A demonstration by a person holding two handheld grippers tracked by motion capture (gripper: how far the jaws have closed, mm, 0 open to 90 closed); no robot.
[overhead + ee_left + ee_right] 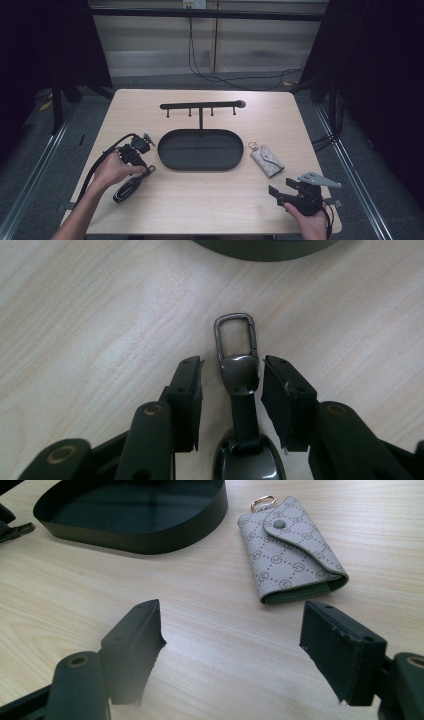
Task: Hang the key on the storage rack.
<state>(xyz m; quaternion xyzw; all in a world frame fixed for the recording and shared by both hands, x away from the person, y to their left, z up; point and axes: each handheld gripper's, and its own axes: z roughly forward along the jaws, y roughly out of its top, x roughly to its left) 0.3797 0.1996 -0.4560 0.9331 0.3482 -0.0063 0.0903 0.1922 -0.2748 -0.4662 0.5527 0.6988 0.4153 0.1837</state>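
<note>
Pale wood-grain table (210, 200), grey floor (165, 80), dark curtains (380, 75).

We see a dark oval tray (172, 161) with a hook rack (200, 105) standing behind it on the wooden desk (210, 200), and a grey patterned key pouch (267, 161) lying just right of the tray.

Black two-jaw grippers (280, 195), apparently screw-fastened pads, bare forearms.

A dark key fob (248, 450) with a metal clip loop (235, 337) lies flat on the bench (210, 200), near the black oval tray (200, 165), its strap end (241, 372) between the left gripper's (231, 377) pads, untouched.
</note>
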